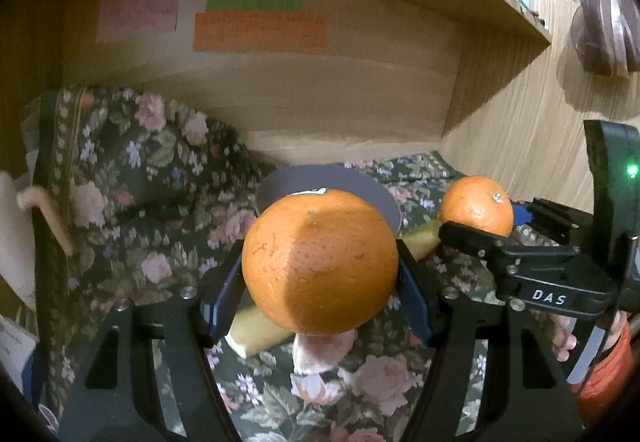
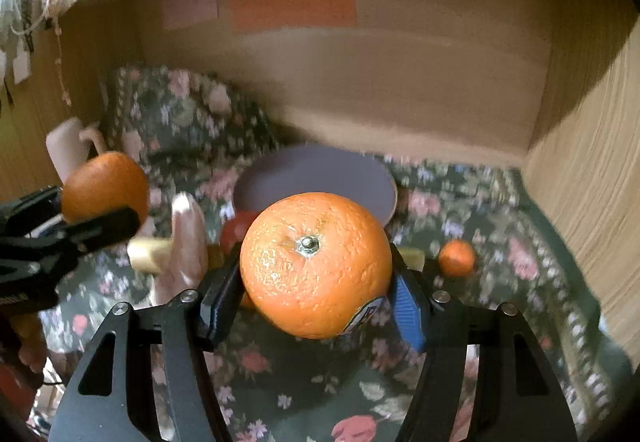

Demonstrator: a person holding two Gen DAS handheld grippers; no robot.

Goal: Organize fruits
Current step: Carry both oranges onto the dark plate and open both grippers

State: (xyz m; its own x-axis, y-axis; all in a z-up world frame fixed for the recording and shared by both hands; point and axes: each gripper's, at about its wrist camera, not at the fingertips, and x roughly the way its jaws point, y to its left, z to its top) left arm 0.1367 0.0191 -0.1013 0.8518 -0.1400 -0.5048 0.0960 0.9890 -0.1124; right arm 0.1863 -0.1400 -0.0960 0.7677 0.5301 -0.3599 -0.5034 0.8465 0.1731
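Note:
My left gripper (image 1: pixel 320 274) is shut on a large orange (image 1: pixel 320 262), held above the floral cloth (image 1: pixel 132 242). My right gripper (image 2: pixel 316 278) is shut on another large orange (image 2: pixel 316 266) with a sticker on its lower right. Each held orange also shows in the other view: the right one (image 1: pixel 476 206) to the right, the left one (image 2: pixel 106 186) to the left. A grey-purple plate (image 2: pixel 316 178) lies just beyond both grippers and also shows in the left wrist view (image 1: pixel 304 178). A small tangerine (image 2: pixel 457 257), a red fruit (image 2: pixel 238 228) and a yellow fruit (image 2: pixel 150 254) lie on the cloth.
A pale pink sweet-potato-like item (image 2: pixel 186 242) lies left of the plate. A cream mug (image 2: pixel 74 146) stands at the far left. A wooden back wall (image 2: pixel 360 82) with coloured paper notes and a wooden side panel (image 2: pixel 588 202) close in the space under a shelf.

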